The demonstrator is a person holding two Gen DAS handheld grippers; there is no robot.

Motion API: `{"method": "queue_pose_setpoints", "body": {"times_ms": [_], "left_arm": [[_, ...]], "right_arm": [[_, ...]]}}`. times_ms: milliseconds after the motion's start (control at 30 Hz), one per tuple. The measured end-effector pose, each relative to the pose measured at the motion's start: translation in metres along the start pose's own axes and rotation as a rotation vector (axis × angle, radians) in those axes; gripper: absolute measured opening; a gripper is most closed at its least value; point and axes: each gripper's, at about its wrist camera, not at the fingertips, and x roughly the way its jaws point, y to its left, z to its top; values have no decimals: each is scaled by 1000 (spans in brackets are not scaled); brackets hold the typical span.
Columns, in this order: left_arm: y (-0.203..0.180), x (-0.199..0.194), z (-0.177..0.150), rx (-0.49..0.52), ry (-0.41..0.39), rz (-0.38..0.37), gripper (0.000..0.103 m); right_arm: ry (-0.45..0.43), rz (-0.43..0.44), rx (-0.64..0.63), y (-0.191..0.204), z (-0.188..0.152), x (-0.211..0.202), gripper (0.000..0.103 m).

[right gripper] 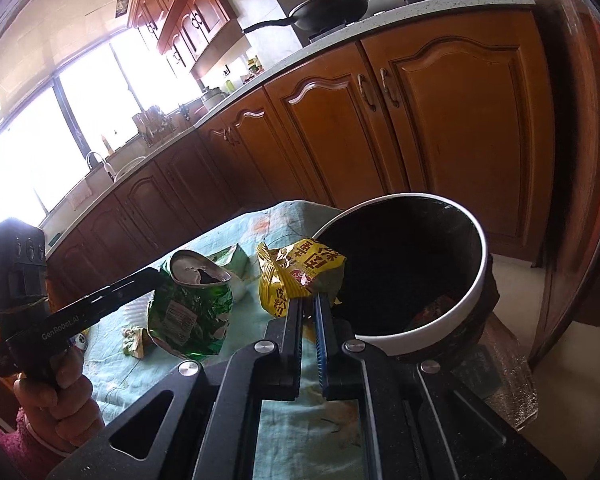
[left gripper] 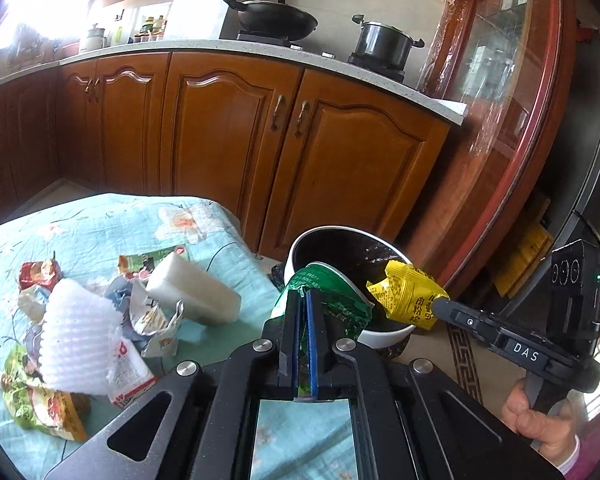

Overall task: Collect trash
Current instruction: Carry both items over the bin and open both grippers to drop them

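A: Left gripper (left gripper: 305, 304), jaws clamped on the crushed green can (left gripper: 324, 292). I hold it by a flattened fold of its wall, near the bin's near rim.

B: How do I expect it to handle?

A: Light and stiff, I judge. Thin sheet metal, creased, glossy; the folds give the pads purchase, but the edges look sharp and a smooth panel could slip. The silver top with its open mouth shows in the right view. I would keep hold of the crumpled waist, not the lid.

B: And the other side?

A: Right gripper (right gripper: 309, 308), jaws pinched on the yellow snack wrapper (right gripper: 300, 276). Printed plastic film, crinkled, nearly weightless, soft; it droops and will flutter. I grip a bunched corner, which I judge safest, since a single layer could slide out.

B: Where do both items stand relative to the target?

A: Both hang at the edge of the white-rimmed bin (right gripper: 478, 280), a round container with a dark liner; the wrapper sits just over its rim, the can just beside it.

B: What remains outward?

A: On the floral cloth (left gripper: 100, 224): a white foam block (left gripper: 196, 292), a foam net sleeve (left gripper: 82, 344), torn foil packets. All light; the foam is spongy and compressible, best taken across its short side.
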Motion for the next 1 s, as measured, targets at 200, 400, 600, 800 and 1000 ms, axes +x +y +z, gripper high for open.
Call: {"method": "queue_pose_setpoints", "body": {"times_ms": [200, 400, 600, 800, 1000], "left_arm": [[-11, 45, 25, 21, 21, -28, 0], [-23, 99, 51, 18, 57, -44, 0], [-31, 149, 63, 28, 102, -28, 0], [-31, 162, 63, 18, 153, -48, 1], [-20, 137, 51, 3, 137, -17, 25]], "right_arm": [[1, -54, 11, -27, 16, 5, 6], [37, -91, 20, -50, 29, 21, 6], [80, -125, 6, -63, 32, 38, 6], [124, -125, 18, -70, 34, 53, 38], [98, -98, 36, -67, 30, 50, 49]]}}
